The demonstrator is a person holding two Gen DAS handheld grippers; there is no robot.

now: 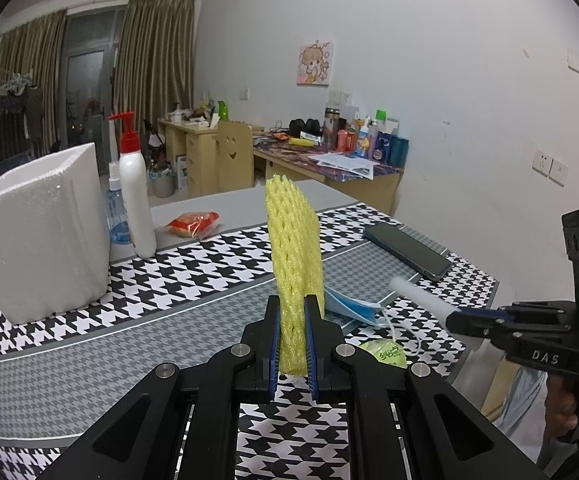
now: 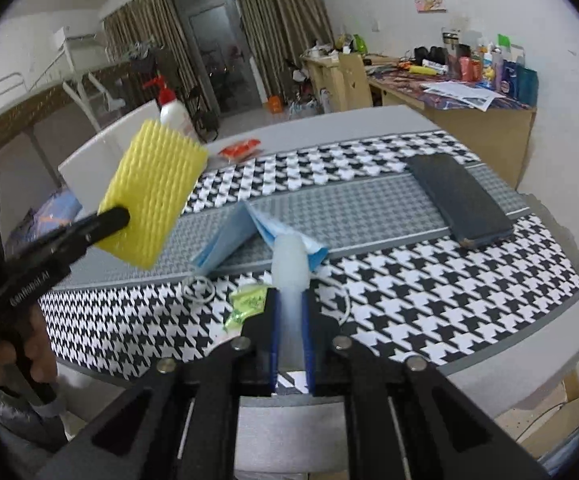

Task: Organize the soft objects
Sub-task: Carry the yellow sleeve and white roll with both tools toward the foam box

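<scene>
My left gripper (image 1: 292,312) is shut on a yellow foam net sleeve (image 1: 294,248) and holds it upright above the houndstooth mat (image 1: 193,276). It also shows in the right wrist view (image 2: 153,192), at the left. My right gripper (image 2: 289,300) is shut on a white foam tube (image 2: 289,264), also seen in the left wrist view (image 1: 421,296) at the right. A blue face mask (image 2: 237,236) lies folded on the mat below both grippers. A white foam box (image 1: 41,232) stands at the left on the table.
A dark phone (image 2: 461,204) lies on the mat at the right. A small green packet (image 2: 249,300) lies near the mask. A white pump bottle (image 1: 135,188), a small spray bottle (image 1: 115,208) and a red snack packet (image 1: 193,224) stand behind the box.
</scene>
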